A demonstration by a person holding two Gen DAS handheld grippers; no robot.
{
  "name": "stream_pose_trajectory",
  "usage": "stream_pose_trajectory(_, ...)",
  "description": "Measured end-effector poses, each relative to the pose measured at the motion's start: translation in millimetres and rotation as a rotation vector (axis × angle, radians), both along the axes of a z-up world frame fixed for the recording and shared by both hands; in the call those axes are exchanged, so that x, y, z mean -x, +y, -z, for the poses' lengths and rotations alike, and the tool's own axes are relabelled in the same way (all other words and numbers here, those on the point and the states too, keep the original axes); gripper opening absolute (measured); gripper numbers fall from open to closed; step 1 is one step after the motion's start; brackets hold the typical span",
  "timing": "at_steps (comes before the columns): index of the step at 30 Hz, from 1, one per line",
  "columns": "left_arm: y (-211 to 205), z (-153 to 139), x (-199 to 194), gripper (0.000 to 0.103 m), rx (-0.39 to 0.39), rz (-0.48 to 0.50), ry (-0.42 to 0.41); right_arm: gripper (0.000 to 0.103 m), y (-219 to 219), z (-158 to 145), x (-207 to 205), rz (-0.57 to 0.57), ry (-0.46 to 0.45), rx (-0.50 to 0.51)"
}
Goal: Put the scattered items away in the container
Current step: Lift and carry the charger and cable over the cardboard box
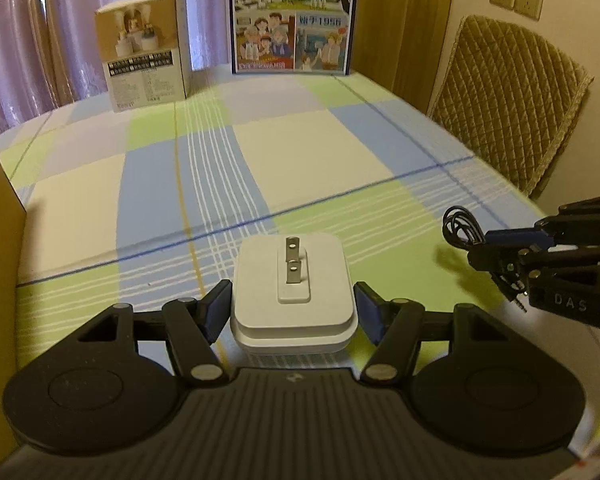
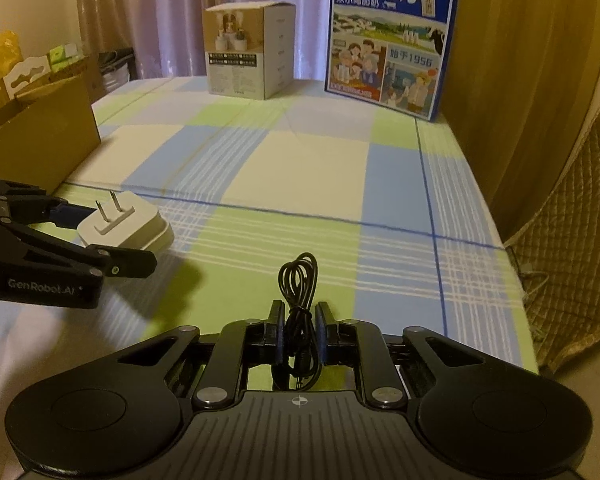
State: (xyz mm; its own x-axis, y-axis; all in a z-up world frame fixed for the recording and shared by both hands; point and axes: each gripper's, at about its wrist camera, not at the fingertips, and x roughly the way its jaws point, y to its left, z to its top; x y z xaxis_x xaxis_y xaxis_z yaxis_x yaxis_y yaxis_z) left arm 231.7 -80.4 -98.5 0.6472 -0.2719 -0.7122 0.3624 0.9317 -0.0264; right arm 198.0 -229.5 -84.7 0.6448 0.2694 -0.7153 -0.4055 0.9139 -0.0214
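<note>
Cardboard box (image 2: 40,136), open-topped, stands at the table's (image 2: 308,168) left edge and looks to be the container. Left gripper (image 1: 292,304) lies nearer it, jaws half-spread and clamped on the white charger (image 1: 294,292), prongs up. Right gripper (image 2: 299,336) is farther right, jaws nearly together, pinching the coiled black cable (image 2: 299,280). Both loads must travel leftward.

black claw (image 1: 292,308), blue pads (image 1: 367,310); silver rivets (image 1: 204,371)
</note>
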Motion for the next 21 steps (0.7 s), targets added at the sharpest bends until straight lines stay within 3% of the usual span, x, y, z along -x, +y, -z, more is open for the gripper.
stream_pose_trajectory(11, 27.6, -65.9, 36.4, 0.06, 0.022, -0.037, -0.08, 0.012, 24.4, -63.0, 18.0, -0.057, -0.09, -0.015)
stream_pose_trajectory(21, 84.7, -118.5, 89.7, 0.06, 0.006, -0.138, -0.144, 0.012, 87.3, -117.9, 52.1, -0.186, -0.167, -0.092)
